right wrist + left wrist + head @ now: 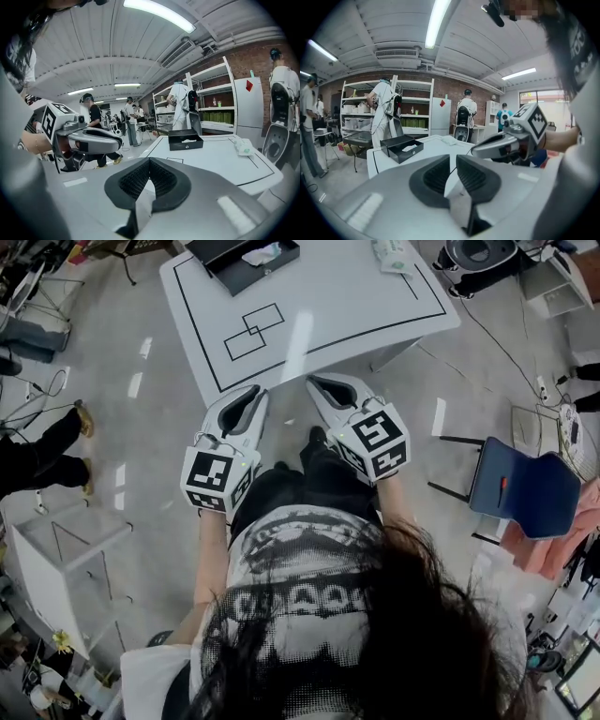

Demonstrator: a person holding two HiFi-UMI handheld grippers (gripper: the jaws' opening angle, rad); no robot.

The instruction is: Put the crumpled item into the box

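Observation:
A black open box (217,268) sits at the far left of the white table (375,310), with a whitish crumpled piece (261,254) lying in it. Another crumpled white-green item (394,254) lies on the table's far right, also seen as the crumpled item (243,146) in the right gripper view. My left gripper (251,395) and right gripper (321,385) hover side by side off the table's near edge, both empty. The right gripper (150,163) has its pads touching. The left gripper (453,161) shows only a thin slit between its pads. The box (401,149) stands well ahead of both.
Overlapping black squares (255,331) are drawn on the table inside a black border. A blue chair (525,488) stands at the right, and a white frame stand (56,549) at the left. People work at shelves (384,110) beyond the table. Cables lie on the floor at the right.

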